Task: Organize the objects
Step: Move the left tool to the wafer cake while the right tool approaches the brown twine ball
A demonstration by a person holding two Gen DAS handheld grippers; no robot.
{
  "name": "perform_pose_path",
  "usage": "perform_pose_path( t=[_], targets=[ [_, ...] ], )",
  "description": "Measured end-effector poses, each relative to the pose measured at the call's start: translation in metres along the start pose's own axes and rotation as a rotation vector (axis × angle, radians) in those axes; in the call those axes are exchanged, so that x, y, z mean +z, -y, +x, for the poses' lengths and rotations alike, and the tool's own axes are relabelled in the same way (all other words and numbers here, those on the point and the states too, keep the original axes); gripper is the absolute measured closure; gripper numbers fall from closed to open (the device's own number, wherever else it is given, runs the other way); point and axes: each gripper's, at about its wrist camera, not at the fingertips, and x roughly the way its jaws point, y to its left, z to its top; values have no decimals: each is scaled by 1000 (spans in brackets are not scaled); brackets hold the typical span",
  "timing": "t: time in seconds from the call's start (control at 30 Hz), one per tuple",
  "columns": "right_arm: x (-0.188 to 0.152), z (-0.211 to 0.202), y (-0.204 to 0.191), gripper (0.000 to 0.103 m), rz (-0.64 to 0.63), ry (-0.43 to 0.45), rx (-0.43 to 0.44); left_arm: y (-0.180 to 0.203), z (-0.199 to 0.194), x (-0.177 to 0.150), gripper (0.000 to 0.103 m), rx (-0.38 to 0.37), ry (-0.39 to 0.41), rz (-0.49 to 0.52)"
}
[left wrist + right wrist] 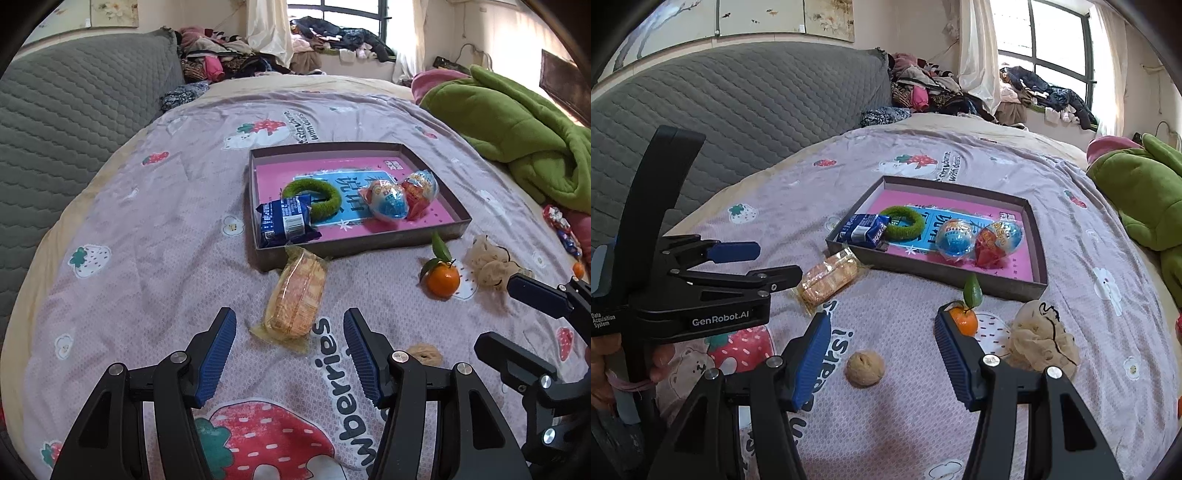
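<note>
A shallow box point(448, 230) point(1032, 286) with a pink floor sits on the bedspread; inside lie a green fuzzy ring point(325, 201) point(910, 227), a blue snack pack point(284, 221) point(866, 227) and two wrapped toy eggs point(388, 201) point(955, 236). In front of it lie a clear-wrapped biscuit pack point(297, 299) point(829, 277), a tangerine with a leaf point(442, 280) point(964, 321), a walnut point(424, 354) point(865, 368) and a beige scrunchie point(487, 266) point(1041, 339). My left gripper point(290, 325) point(768, 264) is open just short of the biscuit pack. My right gripper point(882, 328) point(496, 312) is open, with the walnut lying below the gap.
A grey quilted headboard point(74, 122) rises on the left. A green blanket point(517, 129) is heaped at the right, with a small wrapped sweet point(561, 225) beside it. Clothes pile up point(931, 92) by the window. A hand point(605, 369) holds the left gripper's handle.
</note>
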Motion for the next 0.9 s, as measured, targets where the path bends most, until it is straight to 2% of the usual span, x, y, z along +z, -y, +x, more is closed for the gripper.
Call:
perform_pose_path(
  t=[0.9],
  targets=[
    [-25, 23, -12, 45, -21, -91, 1, 6, 24, -6, 41, 16, -64, 57]
  ],
)
